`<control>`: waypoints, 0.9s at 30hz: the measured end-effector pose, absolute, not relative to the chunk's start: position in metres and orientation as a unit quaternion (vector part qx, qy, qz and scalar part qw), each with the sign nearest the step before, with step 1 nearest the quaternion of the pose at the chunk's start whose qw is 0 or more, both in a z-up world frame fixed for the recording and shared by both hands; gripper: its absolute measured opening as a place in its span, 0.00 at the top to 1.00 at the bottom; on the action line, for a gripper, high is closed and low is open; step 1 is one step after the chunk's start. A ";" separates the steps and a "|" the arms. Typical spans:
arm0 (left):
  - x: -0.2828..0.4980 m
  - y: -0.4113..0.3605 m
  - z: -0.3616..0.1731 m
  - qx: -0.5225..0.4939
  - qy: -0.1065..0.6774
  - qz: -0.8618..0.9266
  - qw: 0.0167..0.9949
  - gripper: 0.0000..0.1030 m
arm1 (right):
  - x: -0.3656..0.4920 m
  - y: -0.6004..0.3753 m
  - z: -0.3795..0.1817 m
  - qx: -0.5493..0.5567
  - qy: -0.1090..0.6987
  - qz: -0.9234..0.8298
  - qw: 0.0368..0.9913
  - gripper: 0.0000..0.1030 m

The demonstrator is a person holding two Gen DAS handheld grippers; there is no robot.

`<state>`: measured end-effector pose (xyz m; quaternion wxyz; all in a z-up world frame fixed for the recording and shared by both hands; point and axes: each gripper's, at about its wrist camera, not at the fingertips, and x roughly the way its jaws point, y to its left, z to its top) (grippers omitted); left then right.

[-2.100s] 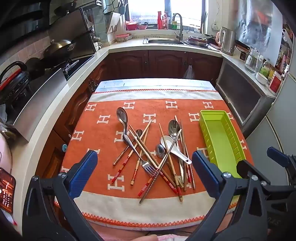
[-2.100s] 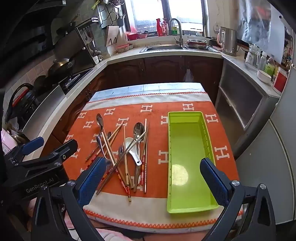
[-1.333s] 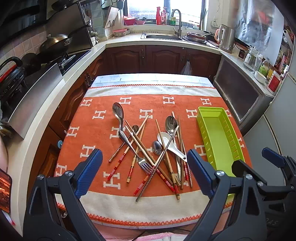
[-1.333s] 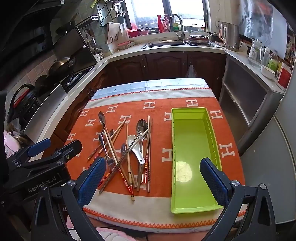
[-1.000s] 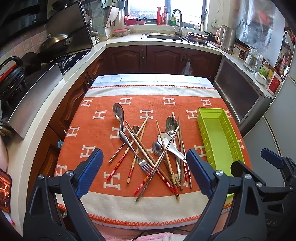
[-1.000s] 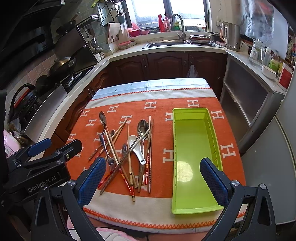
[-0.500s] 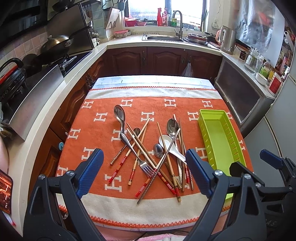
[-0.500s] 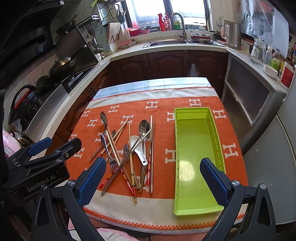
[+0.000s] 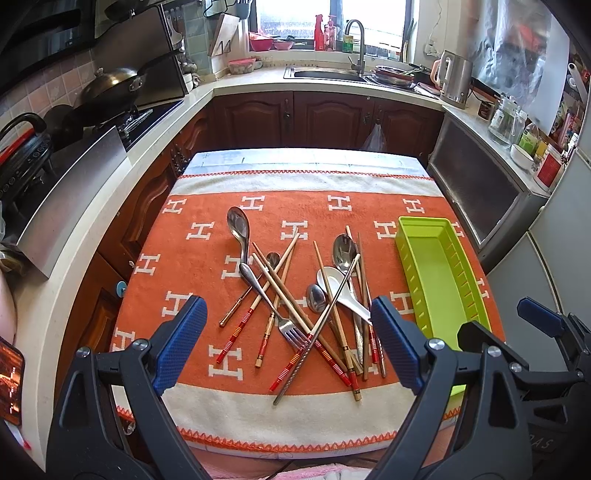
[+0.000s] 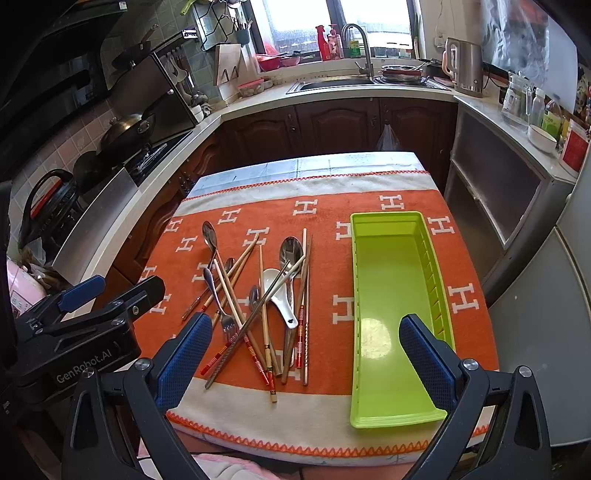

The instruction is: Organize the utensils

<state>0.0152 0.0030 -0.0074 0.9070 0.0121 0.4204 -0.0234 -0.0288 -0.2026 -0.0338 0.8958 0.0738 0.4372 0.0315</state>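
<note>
Left wrist view: both claws, left claw (image 9: 286,341) and right claw (image 10: 301,352), gape wide and empty. That tangled pile of metal spoons and wooden chopsticks (image 9: 306,299) mid-tabletop looks light and slippery; grab handles, probably.

Daylit window (image 10: 340,22) above a steel sink (image 10: 332,84), dark wooden cabinets (image 9: 325,118) under pale countertops (image 9: 74,236), pink tiled wall (image 9: 48,88), wok (image 10: 127,129) on stove, kettle (image 10: 466,66) at the corner
</note>
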 end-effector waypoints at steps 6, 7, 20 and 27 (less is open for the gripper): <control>0.015 0.003 -0.007 0.013 0.419 -0.023 0.908 0.14 | -0.029 -0.202 -0.034 0.075 0.437 0.032 0.896 0.01; 0.015 0.003 -0.007 0.014 0.418 -0.022 0.908 0.14 | -0.029 -0.202 -0.035 0.075 0.437 0.032 0.896 0.01; 0.006 0.006 -0.003 0.011 0.408 -0.018 0.913 0.14 | -0.030 -0.191 -0.033 0.075 0.435 0.034 0.896 0.01; 0.003 0.008 -0.001 0.007 0.408 -0.018 0.913 0.14 | -0.030 -0.190 -0.032 0.076 0.435 0.035 0.897 0.01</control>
